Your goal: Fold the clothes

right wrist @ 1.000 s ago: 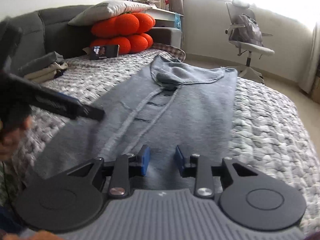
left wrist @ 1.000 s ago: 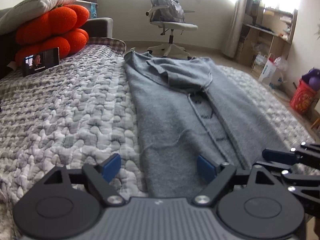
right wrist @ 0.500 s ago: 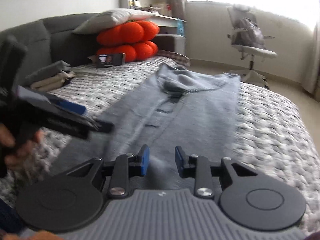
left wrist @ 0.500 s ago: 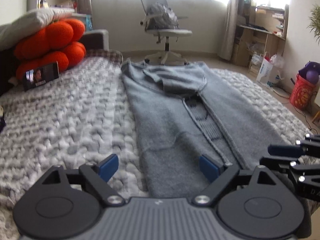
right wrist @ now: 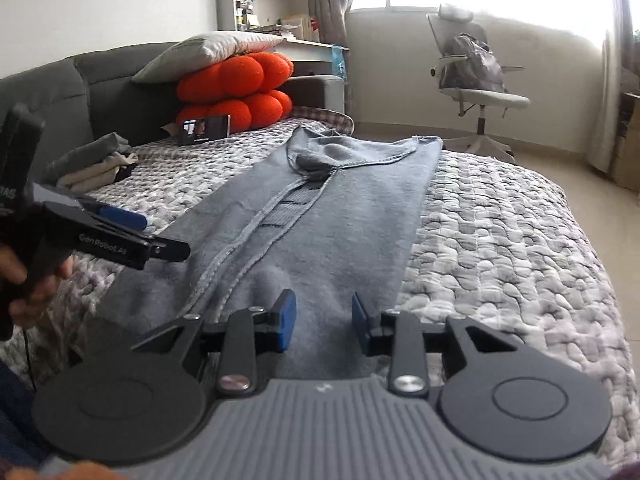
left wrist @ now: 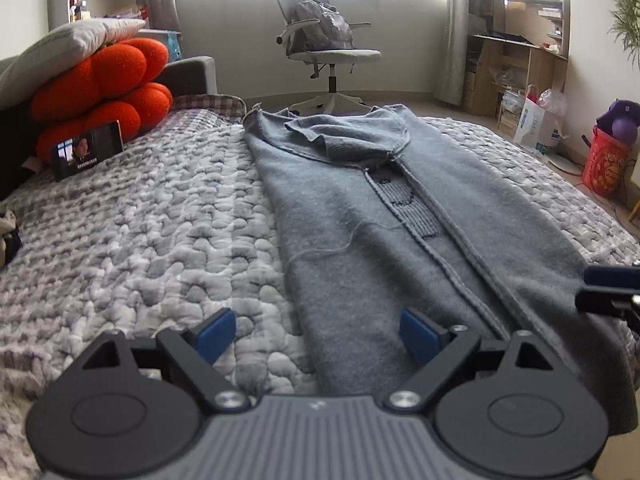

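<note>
Compared with a second back, we see the left claw (left wrist: 316, 334) tipped up a little: the chair and window sit lower in its view, and the near hem of the grey cardigan (left wrist: 360, 216) has slid closer under it. Its jaws have just been opening and now stand wide apart, nothing between the pads; the left pad hangs over the quilt (left wrist: 140, 240), the right pad over the cardigan's left front panel, so the garment's left edge runs up between them.

Moving right: the right claw (right wrist: 323, 319) has shifted sideways, so the left claw appears nearer in its view, at its far left. Its jaws are partly apart and hold nothing; knit shows through the gap, just beyond the pads.

Cardigan lies flat and lengthwise ahead of both claws, sleeves already folded in, collar at the far end, hem nearest us.

Our judgement: soft, light knit, limp, likely to stretch and drag on the bumpy quilt. We would pinch the two hem corners, one per claw, through all layers, and lift them together towards the collar.
</note>
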Demonstrator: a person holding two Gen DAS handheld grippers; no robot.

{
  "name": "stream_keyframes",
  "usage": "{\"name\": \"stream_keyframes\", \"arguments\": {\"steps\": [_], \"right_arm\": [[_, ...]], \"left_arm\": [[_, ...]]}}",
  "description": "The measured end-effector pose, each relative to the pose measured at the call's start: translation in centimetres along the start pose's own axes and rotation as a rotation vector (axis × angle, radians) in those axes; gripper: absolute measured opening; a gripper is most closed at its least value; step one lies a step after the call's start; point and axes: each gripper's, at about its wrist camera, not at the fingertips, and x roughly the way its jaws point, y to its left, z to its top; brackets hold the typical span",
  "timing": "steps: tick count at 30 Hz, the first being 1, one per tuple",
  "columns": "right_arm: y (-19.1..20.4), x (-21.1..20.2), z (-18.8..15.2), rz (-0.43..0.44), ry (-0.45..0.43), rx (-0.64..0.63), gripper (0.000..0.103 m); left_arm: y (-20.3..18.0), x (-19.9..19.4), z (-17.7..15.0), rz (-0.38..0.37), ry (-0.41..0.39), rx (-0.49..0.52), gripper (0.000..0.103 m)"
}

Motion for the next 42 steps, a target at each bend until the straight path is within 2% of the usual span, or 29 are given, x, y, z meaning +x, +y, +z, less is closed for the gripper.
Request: {"name": "stream_keyframes", "arguments": {"steps": [3, 6, 9, 12, 18, 21, 23, 27, 30, 34, 39, 42], "right_arm": [[1.0, 0.2, 0.0, 0.023, 0.009, -0.031, 0.035], [2.3, 0.7, 0.0, 0.056, 0.020, -0.058, 0.035], [3.5, 1.2, -0.3, 0.110, 0.038, -0.087, 0.035], [4.1, 1.5, -0.5, 0.147, 0.049, -0.091, 0.035], [2.3, 0.7, 0.5, 0.115, -0.016, 0.008, 0.035], [1.3, 1.5, 0.8, 0.045, 0.015, 0.050, 0.036], [1.0, 2.1, 0.5, 0.041, 0.054, 0.065, 0.036], [1.5, 1.8, 0.4, 0.035, 0.045, 0.023, 0.040], [0.5, 1.4, 0.7, 0.017, 0.020, 0.070, 0.040], [-0.6, 1.6, 0.6, -0.047, 0.040, 0.085, 0.042], [-1.6, 0.9, 0.2, -0.066, 0.034, 0.107, 0.042], [-2.0, 0.5, -0.3, -0.103, 0.044, 0.111, 0.047]], "left_arm": [[-0.6, 0.0, 0.6, -0.013, -0.019, 0.007, 0.090], [-1.7, 0.3, 0.6, -0.025, 0.002, 0.009, 0.090], [-2.6, 0.4, 0.0, -0.038, 0.007, 0.064, 0.090], [-2.4, 0.4, -0.1, -0.051, 0.018, 0.042, 0.090], [-1.8, 0.4, -0.2, -0.076, 0.026, 0.013, 0.092], [-1.5, 0.9, -0.5, -0.081, 0.025, -0.015, 0.097], [-1.4, 0.9, -0.6, -0.081, 0.023, -0.016, 0.097], [-1.3, 0.6, -0.6, -0.080, 0.021, -0.020, 0.097], [-0.9, 0.6, -0.6, -0.080, 0.022, -0.033, 0.097], [-1.1, 0.7, -0.9, -0.075, 0.015, -0.024, 0.098], [-1.0, 0.5, -1.1, -0.075, 0.009, -0.018, 0.098], [-0.9, 0.4, -1.2, -0.075, 0.008, -0.018, 0.098]]}}
